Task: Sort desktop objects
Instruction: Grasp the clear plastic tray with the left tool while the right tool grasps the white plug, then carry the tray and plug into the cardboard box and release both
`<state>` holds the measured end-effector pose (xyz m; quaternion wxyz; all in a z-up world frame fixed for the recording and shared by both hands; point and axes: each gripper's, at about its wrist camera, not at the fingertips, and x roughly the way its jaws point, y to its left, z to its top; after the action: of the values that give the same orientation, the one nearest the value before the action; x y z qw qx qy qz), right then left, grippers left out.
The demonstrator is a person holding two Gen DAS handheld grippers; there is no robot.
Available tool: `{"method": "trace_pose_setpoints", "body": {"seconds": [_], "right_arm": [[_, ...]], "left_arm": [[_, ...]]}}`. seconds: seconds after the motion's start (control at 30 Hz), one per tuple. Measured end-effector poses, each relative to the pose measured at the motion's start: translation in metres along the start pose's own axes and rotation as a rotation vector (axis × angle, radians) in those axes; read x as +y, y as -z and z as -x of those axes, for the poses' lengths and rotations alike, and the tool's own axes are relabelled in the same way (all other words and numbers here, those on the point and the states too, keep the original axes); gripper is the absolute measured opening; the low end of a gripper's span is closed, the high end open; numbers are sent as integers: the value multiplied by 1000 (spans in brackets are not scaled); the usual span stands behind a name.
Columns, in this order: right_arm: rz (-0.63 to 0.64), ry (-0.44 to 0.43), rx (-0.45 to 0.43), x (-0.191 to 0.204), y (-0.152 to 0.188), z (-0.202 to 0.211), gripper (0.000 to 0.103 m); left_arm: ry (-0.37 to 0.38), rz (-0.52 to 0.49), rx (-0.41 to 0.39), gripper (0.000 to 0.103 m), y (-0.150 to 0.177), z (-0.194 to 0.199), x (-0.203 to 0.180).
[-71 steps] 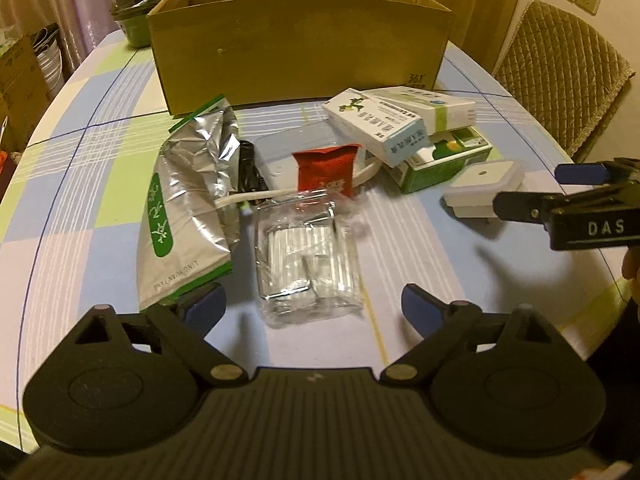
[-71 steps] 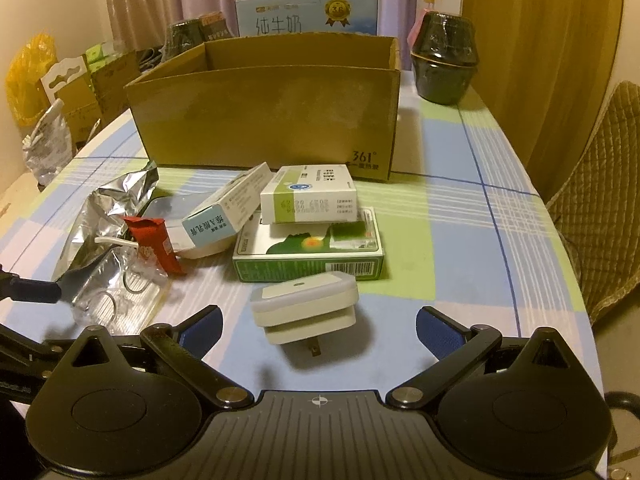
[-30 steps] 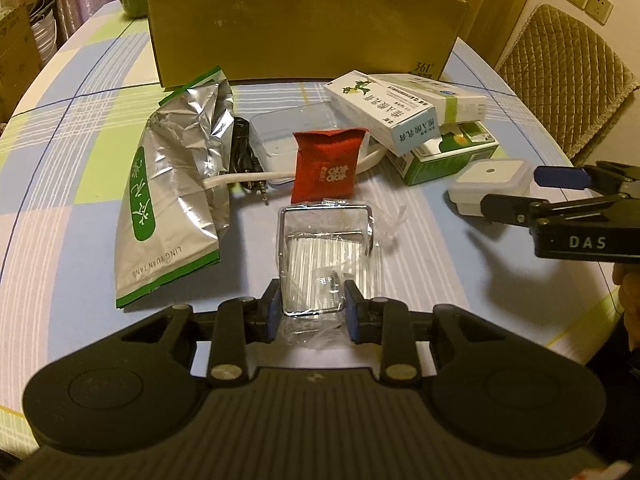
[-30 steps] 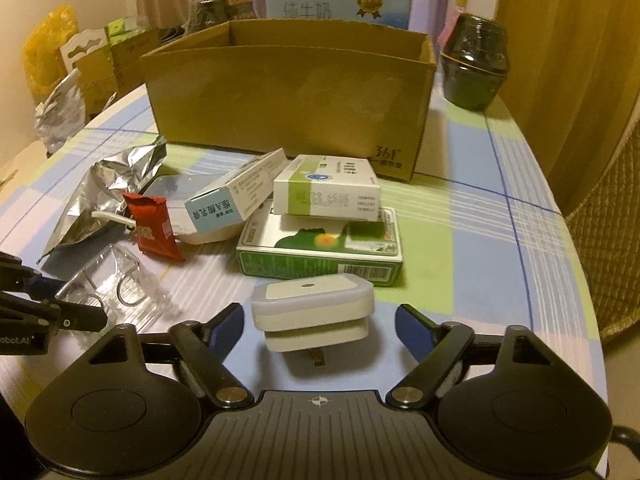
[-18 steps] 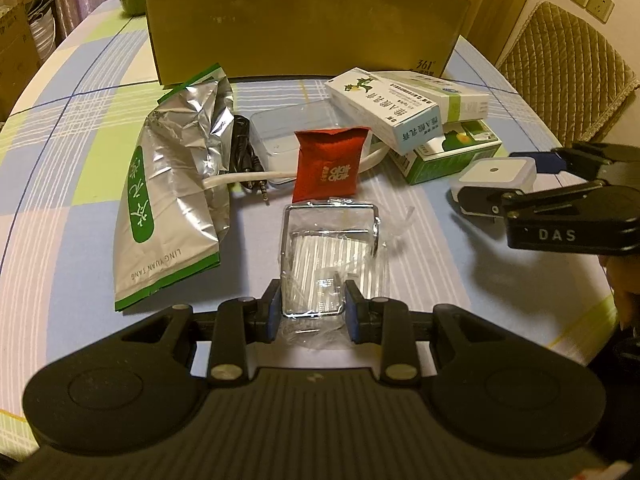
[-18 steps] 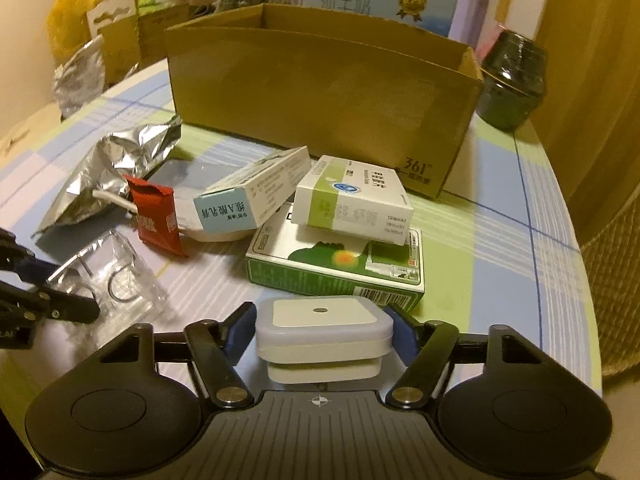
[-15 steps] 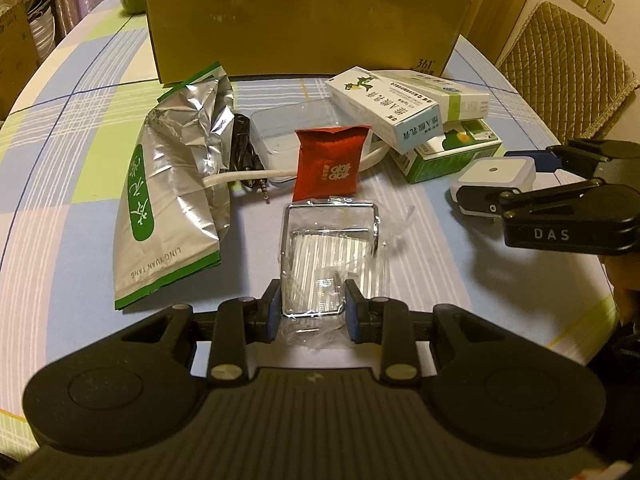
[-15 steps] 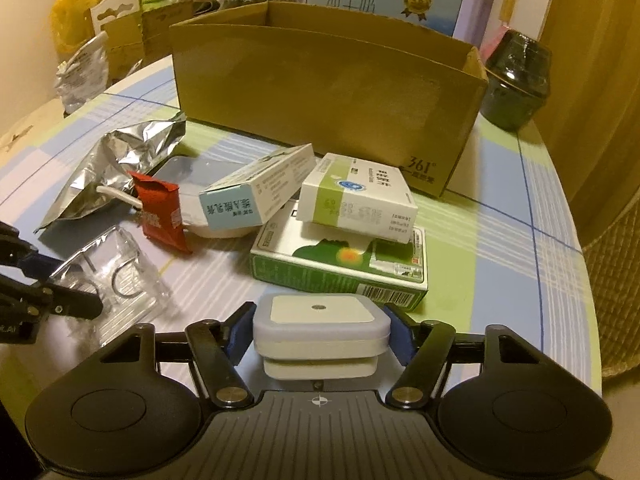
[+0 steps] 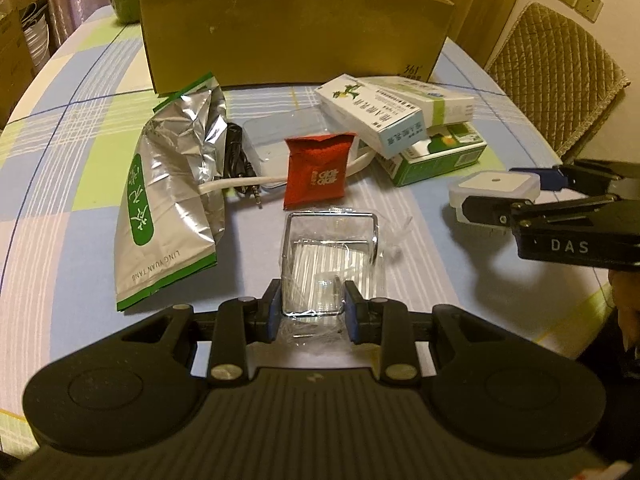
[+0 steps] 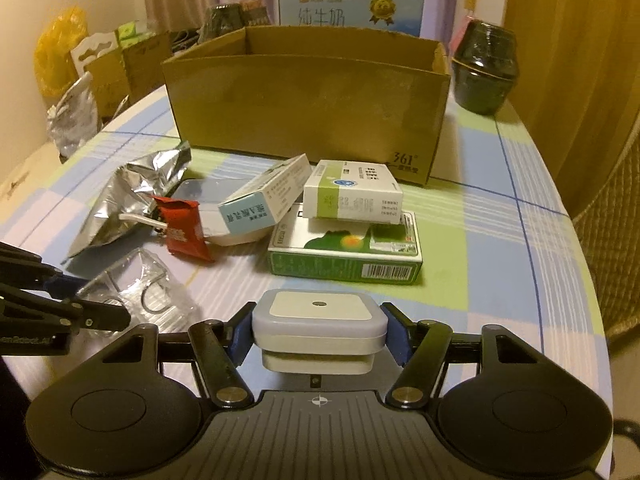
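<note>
My left gripper (image 9: 310,308) is shut on the near end of a clear plastic packet (image 9: 332,256) that holds a metal wire frame, low over the checked tablecloth. In the right wrist view my right gripper (image 10: 320,334) is shut on a white plug-in adapter (image 10: 320,312), blue pads pressed on both its sides, held just above the table. From the left wrist view the same adapter (image 9: 492,184) sits between the right gripper's fingers (image 9: 536,178) at the right edge. An open cardboard box (image 10: 308,108) stands behind the clutter.
A silver foil bag (image 9: 168,200), a red sachet (image 9: 318,170), white and black cables (image 9: 236,152) and three stacked medicine boxes (image 10: 348,252) lie between the grippers and the box. A dark pot (image 10: 484,76) stands at the back right. A padded chair (image 9: 556,64) stands beyond the table's right edge.
The left gripper closed on the clear packet and has since kept still. The right gripper moved forward around the adapter, closed on it and raised it slightly off the table.
</note>
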<state>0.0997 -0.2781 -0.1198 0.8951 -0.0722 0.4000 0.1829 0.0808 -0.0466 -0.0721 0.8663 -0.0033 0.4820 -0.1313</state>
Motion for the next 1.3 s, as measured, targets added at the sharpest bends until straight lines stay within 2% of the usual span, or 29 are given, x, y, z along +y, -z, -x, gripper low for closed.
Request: {"method": "trace_pose_setpoints", "body": {"seconds": [0.33, 0.63, 1.0, 1.3], "right_arm": [[-39, 11, -65, 8, -5, 38, 62], [-49, 18, -158, 11, -36, 64, 62], [-60, 9, -299, 0, -116, 69, 62], [-39, 31, -375, -14, -188, 27, 62]], "left_arm": [[10, -1, -62, 26, 0, 35, -3], [12, -20, -157, 26, -29, 68, -4], [11, -18, -284, 26, -104, 85, 15], [-24, -28, -389, 26, -194, 72, 38]]}}
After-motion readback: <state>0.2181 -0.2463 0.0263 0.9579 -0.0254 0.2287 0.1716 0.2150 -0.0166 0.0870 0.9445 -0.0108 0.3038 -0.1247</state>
